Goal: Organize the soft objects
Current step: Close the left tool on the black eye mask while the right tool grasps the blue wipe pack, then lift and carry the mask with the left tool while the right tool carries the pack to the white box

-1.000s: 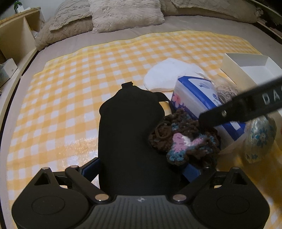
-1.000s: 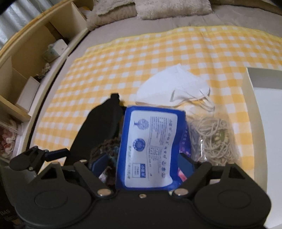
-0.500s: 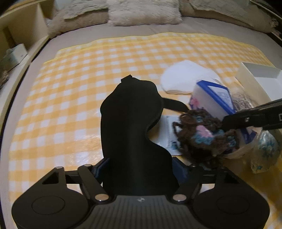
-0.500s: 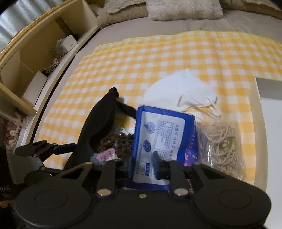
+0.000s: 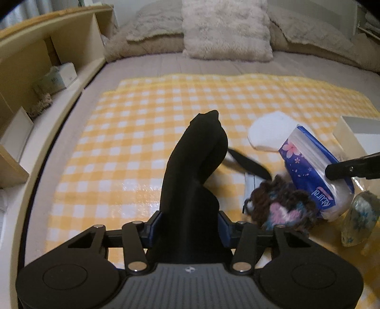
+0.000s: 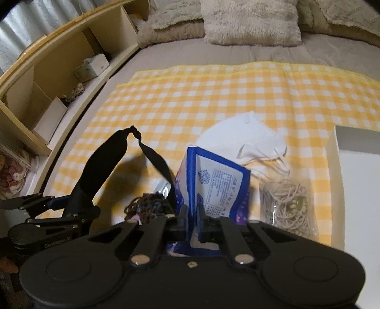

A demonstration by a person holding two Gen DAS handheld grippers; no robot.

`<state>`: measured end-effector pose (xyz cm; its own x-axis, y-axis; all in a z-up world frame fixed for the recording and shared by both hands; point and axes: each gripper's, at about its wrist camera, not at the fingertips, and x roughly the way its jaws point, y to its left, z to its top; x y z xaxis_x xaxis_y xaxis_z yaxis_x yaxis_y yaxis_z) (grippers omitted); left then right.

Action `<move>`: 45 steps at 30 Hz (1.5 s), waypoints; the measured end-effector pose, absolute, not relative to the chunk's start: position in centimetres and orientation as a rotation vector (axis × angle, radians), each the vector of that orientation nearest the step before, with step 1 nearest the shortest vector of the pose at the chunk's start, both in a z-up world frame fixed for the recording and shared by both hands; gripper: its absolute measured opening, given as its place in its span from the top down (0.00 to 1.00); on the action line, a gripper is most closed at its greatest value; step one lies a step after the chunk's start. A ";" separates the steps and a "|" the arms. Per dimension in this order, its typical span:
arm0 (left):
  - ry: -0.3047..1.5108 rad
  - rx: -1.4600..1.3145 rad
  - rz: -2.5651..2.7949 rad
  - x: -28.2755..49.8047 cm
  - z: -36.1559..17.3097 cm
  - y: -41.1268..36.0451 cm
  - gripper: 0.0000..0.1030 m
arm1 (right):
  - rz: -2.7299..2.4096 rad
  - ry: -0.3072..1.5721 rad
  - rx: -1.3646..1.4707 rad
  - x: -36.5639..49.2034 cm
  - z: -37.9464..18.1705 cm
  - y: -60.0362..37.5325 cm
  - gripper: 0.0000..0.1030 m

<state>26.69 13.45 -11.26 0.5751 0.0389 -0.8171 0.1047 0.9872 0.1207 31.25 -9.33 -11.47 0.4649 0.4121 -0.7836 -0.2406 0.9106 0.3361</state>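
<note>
My left gripper (image 5: 188,225) is shut on a black sleep mask (image 5: 194,171) and holds it up off the yellow checked cloth (image 5: 142,133); its strap (image 6: 154,159) hangs toward the right. My right gripper (image 6: 193,223) is shut on a blue tissue pack (image 6: 213,187), tilted up on edge; it also shows in the left wrist view (image 5: 313,176). A brown, pink and blue crocheted scrunchie (image 5: 282,209) lies between the two grippers. A white face mask (image 6: 244,135) lies behind the pack.
A clear bag of rubber bands (image 6: 287,204) and a white open box (image 6: 356,180) lie at the right. A floral pouch (image 5: 361,218) sits at the far right. Wooden shelves (image 6: 47,78) run along the left; pillows (image 6: 249,21) lie at the back.
My right gripper has closed on the tissue pack and tipped it up on edge. My left gripper has lifted the sleep mask off the cloth, uncovering a small packet under it.
</note>
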 end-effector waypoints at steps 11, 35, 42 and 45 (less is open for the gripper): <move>0.850 0.158 0.018 24.3 -8.0 13.1 0.54 | 0.433 0.872 0.207 29.0 -7.8 -10.3 0.94; 0.615 0.150 0.068 19.0 -0.6 10.7 0.55 | 0.433 0.692 0.241 24.2 -2.3 -14.1 0.94; 0.590 0.131 0.068 19.3 -0.1 9.4 0.55 | 0.406 0.664 0.231 23.5 -1.6 -15.8 0.94; 0.578 0.124 0.054 19.7 0.0 8.4 0.55 | 0.381 0.654 0.232 23.1 -1.3 -17.1 0.94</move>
<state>19.71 8.37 0.01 0.8361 0.0859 -0.5418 -0.0160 0.9911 0.1324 23.14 -17.11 -1.29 0.7281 0.4147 -0.5459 -0.2710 0.9055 0.3265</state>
